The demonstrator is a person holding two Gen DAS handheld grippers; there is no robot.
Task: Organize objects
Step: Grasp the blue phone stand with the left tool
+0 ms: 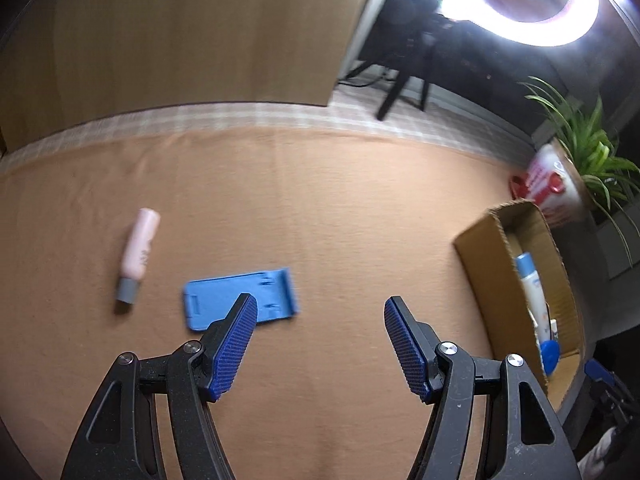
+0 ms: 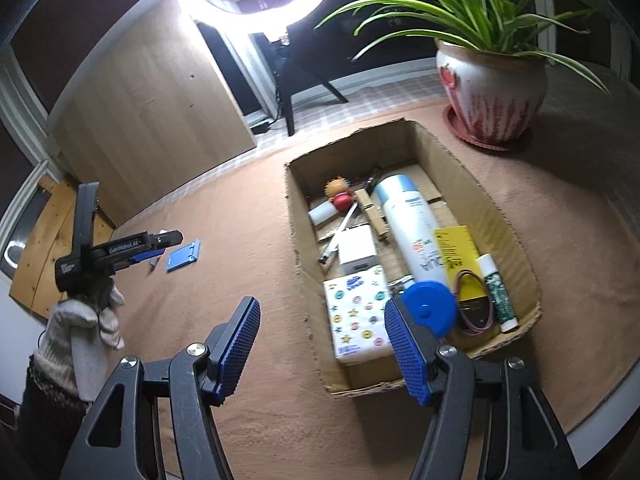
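"GenRobot.AI" in white on black side of left gripper, at 9 o'clock in right wrist view. Other labels too blurred to read.

Pink tube (grey cap), blue phone stand, brown cardboard box.
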